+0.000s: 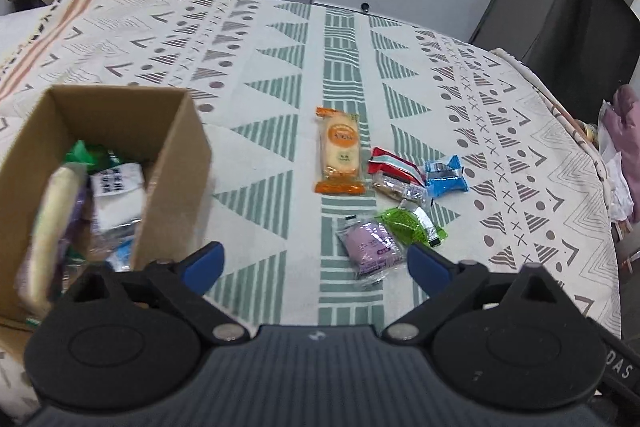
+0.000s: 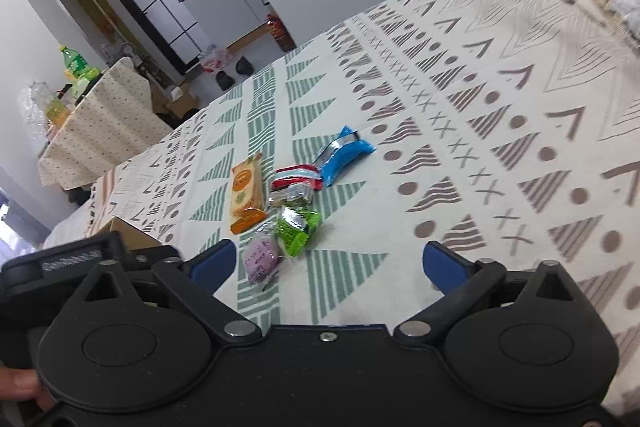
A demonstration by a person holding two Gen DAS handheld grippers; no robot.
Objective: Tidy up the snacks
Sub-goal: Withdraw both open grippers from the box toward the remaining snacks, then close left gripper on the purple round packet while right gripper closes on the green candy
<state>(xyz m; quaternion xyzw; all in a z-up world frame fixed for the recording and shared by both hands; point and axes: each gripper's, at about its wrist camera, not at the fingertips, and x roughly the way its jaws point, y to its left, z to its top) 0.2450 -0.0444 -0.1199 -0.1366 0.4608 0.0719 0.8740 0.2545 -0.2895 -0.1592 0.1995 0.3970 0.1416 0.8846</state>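
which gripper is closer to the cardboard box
Left. The left gripper is open with the cardboard box right beside its left finger; the right gripper sits farther off, over the snacks.

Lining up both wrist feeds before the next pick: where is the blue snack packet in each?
Left wrist: blue snack packet lies right of centre, at the right end of the cluster.
Right wrist: it lies at centre, farthest of the cluster.
Shared landmark: the red-striped packet touching it.

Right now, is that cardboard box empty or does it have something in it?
Partly filled: the cardboard box stands open-topped, with several wrapped snacks visible inside.
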